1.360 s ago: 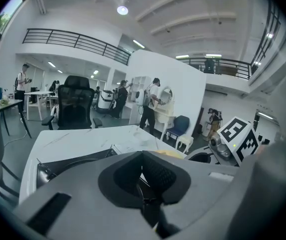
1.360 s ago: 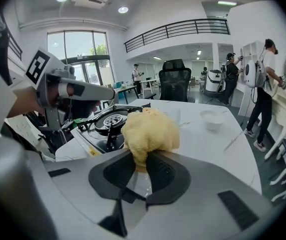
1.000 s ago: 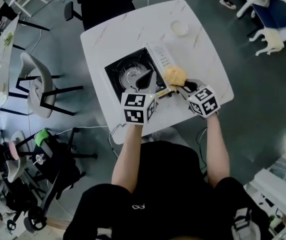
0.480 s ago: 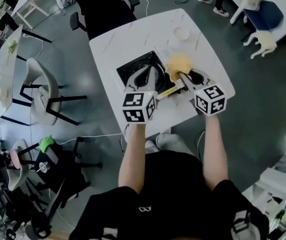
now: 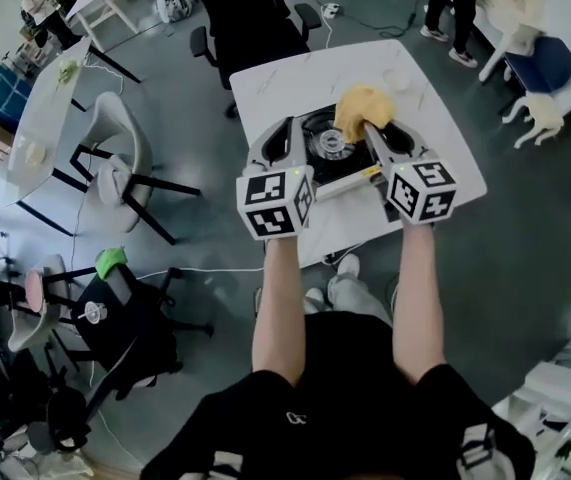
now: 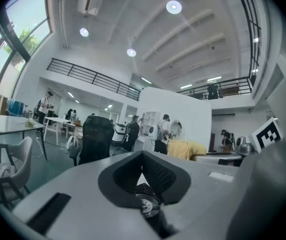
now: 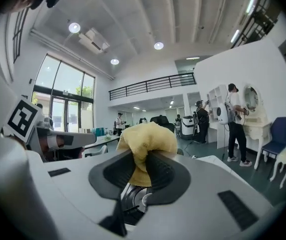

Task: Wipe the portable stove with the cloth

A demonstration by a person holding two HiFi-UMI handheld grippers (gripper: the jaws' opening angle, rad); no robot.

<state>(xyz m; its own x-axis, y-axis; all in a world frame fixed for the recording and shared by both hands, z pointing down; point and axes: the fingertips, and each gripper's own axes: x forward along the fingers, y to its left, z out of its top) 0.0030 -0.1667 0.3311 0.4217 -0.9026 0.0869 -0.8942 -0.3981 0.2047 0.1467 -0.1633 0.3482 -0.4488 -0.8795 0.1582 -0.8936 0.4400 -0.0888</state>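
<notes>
**Over the Stove, Cloth Ready for Wiping**

At the far right corner of the black square portable stove (image 5: pixel 327 148), held tight in the closed jaws of the right gripper (image 7: pixel 141 159): a crumpled yellow cloth (image 7: pixel 145 136). At the stove's left side, closed on nothing: the left gripper (image 6: pixel 141 165).

Probably lifted off the surface, so lower the cloth first, press lightly and sweep in overlapping strokes around the round metal burner.

Free room on the white marble-patterned table (image 5: pixel 275 83) left of the stove and beyond it. Less room at the stove's front, with the table edge near, so better not to push hard toward it.
</notes>
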